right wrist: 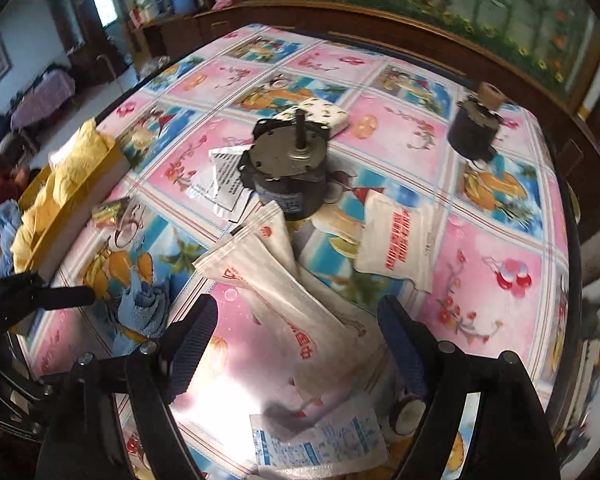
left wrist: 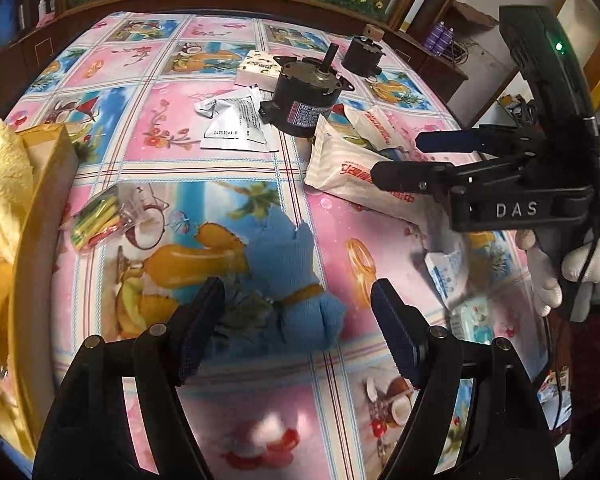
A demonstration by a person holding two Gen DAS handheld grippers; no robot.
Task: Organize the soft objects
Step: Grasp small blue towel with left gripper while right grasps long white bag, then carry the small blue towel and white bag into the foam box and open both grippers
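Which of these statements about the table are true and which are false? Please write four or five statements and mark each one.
1. Both grippers are open and hold nothing. True: the left gripper and the right gripper grip nothing.
2. The blue sock lies in front of the left gripper. True.
3. The large black motor lies on its side. False: it stands upright, shaft pointing up.
4. The yellow cloth lies flat in the middle of the tablecloth. False: it is in the cardboard box at the table's edge.
5. The white packet lies in front of the right gripper. True.
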